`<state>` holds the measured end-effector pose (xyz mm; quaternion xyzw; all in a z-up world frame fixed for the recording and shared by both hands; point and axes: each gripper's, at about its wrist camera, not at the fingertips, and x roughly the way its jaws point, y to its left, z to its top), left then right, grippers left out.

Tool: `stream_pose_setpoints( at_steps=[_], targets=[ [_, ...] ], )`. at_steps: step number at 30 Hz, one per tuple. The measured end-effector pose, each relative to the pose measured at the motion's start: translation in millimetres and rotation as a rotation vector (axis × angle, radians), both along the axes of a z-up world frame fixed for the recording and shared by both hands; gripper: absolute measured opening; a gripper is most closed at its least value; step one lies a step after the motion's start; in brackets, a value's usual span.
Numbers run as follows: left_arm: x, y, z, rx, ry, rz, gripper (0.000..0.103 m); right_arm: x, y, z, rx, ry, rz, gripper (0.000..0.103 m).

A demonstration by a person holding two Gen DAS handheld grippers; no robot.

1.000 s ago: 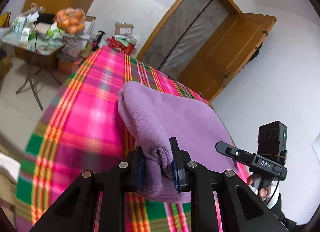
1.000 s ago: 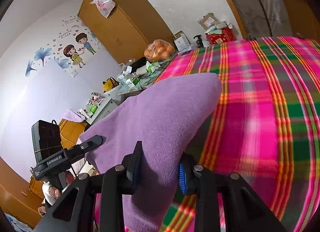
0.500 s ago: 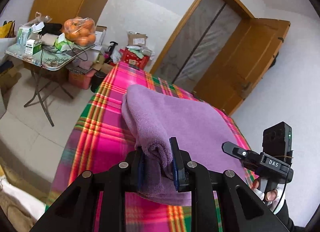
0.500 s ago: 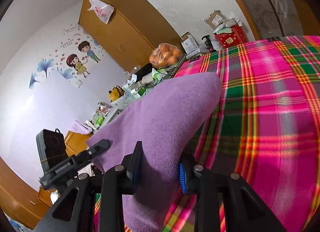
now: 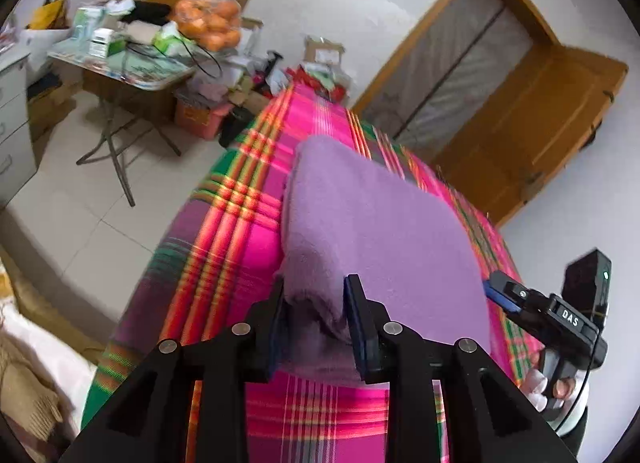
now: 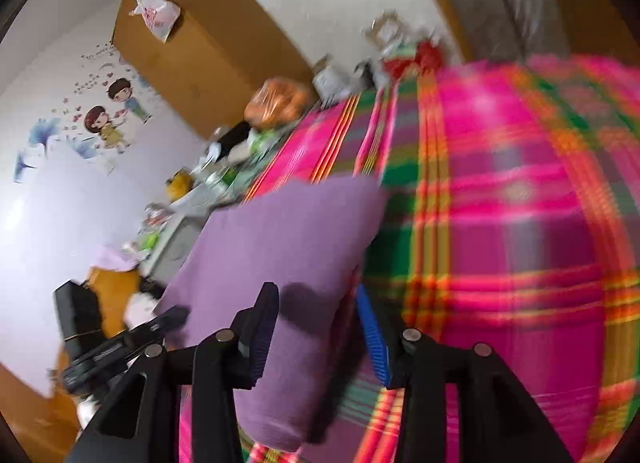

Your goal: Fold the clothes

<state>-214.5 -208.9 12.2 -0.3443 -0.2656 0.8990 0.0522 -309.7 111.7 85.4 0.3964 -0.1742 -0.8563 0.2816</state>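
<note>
Purple folded cloth (image 5: 372, 231) sits between both grippers' (image 5: 316, 311) (image 6: 318, 327) just-opening, loosened jaws.

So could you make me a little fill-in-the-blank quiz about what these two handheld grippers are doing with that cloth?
1. The soft folded fleece cloth between both grippers is ____ in colour.
2. It lies on a bright checked cover that is mostly ____.
3. The pads on the right gripper are ____ in colour.
4. On the cluttered folding table sits a clear bag of ____ fruit.

Missing words: purple; pink; blue; orange
</note>
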Motion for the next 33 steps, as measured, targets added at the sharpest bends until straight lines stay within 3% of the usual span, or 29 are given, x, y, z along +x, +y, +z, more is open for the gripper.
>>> stream_pose_setpoints(
  at_steps=[2, 5, 11, 15, 18, 21, 25, 27, 30, 33],
  targets=[
    [12.9, -1.4, 9.6, -0.021, 0.052, 0.052, 0.028, 6.3, 1.5, 8.6, -0.010, 0.035, 0.002, 0.042],
    [19.5, -1.8, 17.8, -0.047, 0.112, 0.093, 0.028, 12.6, -13.4, 10.9, 0.031, 0.065, 0.045, 0.034],
    [-10.0, 13.9, -14.0, -0.094, -0.063, 0.005, 0.032, 11.7, -39.2, -12.7, 0.190, 0.026, 0.080, 0.031],
    [-7.8, 7.7, -16.0, -0.057, -0.055, 0.008, 0.035, 9.7, -39.4, -18.3, 0.201, 0.024, 0.087, 0.031],
    [-2.2, 7.1, -9.3, -0.075, -0.016, 0.037, 0.036, 9.3, -37.9, -17.7, 0.186, 0.026, 0.084, 0.032],
    [16.2, 6.8, 9.5, -0.108, 0.099, 0.093, 0.034, 9.1, -36.2, -15.6, 0.168, 0.027, 0.073, 0.032],
    [27.1, 12.6, 25.2, -0.136, 0.215, 0.094, 0.034, 10.8, -33.6, -9.6, 0.154, 0.044, 0.059, 0.032],
    [21.8, 20.4, 23.3, -0.169, 0.196, 0.062, 0.034, 12.3, -33.7, -8.0, 0.156, 0.051, 0.056, 0.032],
    [-1.3, 27.1, 5.5, -0.192, 0.054, 0.022, 0.034, 11.2, -36.0, -9.0, 0.163, 0.046, 0.058, 0.032],
    [-7.0, 14.9, -4.3, -0.111, 0.018, 0.028, 0.034, 10.4, -36.1, -9.6, 0.163, 0.045, 0.059, 0.032]
  ],
)
